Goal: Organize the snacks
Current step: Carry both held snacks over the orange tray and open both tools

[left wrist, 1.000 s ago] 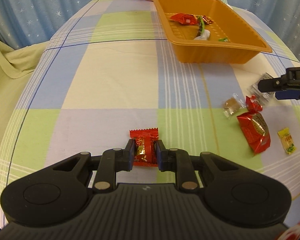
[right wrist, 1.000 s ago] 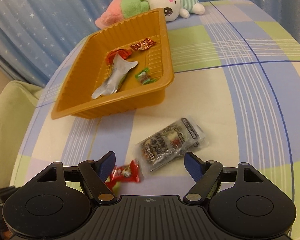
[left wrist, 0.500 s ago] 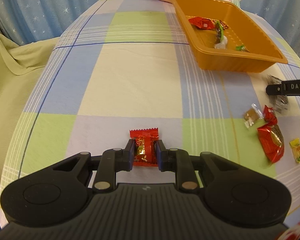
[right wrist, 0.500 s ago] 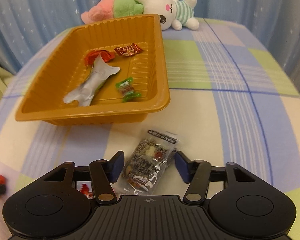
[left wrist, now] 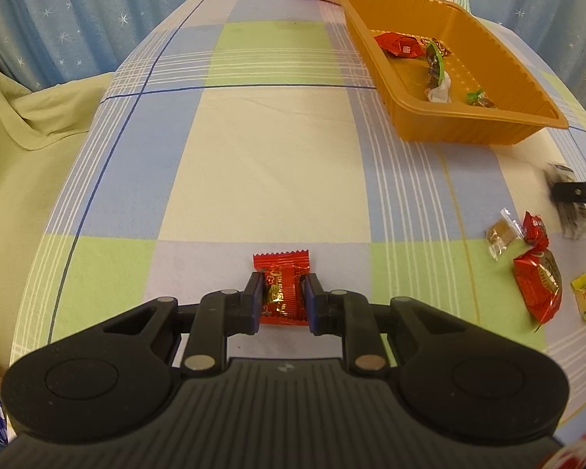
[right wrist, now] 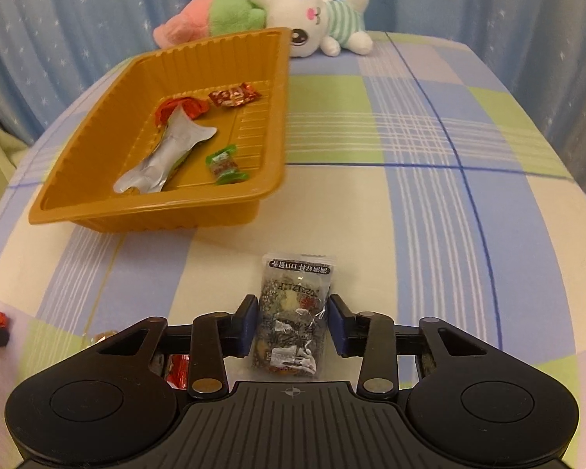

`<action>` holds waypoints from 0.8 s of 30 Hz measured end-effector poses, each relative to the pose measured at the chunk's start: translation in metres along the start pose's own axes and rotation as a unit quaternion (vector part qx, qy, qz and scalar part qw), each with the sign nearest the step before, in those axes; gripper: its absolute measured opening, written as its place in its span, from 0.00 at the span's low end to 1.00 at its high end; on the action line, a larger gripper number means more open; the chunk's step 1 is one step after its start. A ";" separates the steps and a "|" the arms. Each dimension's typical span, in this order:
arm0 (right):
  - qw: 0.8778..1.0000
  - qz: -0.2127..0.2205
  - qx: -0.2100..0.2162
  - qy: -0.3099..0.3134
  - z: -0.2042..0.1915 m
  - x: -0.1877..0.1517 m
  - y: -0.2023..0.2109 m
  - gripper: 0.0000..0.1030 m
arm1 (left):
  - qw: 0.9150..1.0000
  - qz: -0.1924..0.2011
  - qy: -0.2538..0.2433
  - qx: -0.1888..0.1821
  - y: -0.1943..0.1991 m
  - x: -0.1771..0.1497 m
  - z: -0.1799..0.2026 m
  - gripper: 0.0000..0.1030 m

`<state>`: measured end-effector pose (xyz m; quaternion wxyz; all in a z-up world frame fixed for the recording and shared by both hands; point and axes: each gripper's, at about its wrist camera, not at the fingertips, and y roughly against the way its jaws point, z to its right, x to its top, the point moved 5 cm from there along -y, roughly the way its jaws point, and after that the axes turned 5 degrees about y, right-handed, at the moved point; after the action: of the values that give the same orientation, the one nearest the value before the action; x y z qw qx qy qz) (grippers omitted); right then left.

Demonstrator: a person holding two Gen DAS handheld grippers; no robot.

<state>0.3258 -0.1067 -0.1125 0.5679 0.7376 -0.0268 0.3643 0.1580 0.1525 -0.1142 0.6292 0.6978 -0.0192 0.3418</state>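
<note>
Left wrist view. My left hand-held gripper (left wrist: 281, 299) is clenched on a red candy packet (left wrist: 280, 288), both pads pressed against its sides, over the near part of the checked bench (left wrist: 254, 148). The brown tray (left wrist: 461, 125) sits far right and already contains several sweets. Loose snacks lie at near right: a larger red packet (left wrist: 538, 284), a small yellow sachet (left wrist: 585, 296), a clear-wrapped brown sweet (left wrist: 500, 234).

Right wrist view. My right hand-held gripper (right wrist: 292, 322) brackets a clear speckled packet (right wrist: 294, 318); the pads appear to touch its edges, so I take it as grasped (whether it has cleared the cloth cannot be told). The tray (right wrist: 156, 215) lies ahead and to the left, a plush rabbit (right wrist: 312, 19) at its far end.

Step in hand, by my reading: both pieces are secured, ready for transfer. The next move calls for lifting each over the tray rim before releasing, one side at a time to avoid crowding.
</note>
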 end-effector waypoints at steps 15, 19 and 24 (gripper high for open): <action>0.996 0.059 0.035 -0.048 0.025 0.034 0.056 0.37 | 0.997 0.074 0.010 -0.034 0.040 0.059 0.007 0.19; 0.995 0.078 0.055 -0.042 0.017 0.056 0.062 0.37 | 0.993 0.103 0.001 -0.050 0.050 0.086 0.020 0.19; 0.992 0.096 0.078 -0.023 0.001 0.083 0.056 0.37 | 0.990 0.123 -0.029 -0.063 0.047 0.115 0.047 0.19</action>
<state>0.3620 -0.0960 -0.0199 0.4706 0.7816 -0.0817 0.4011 0.2458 0.1478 -0.0143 0.6241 0.6591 -0.1445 0.3939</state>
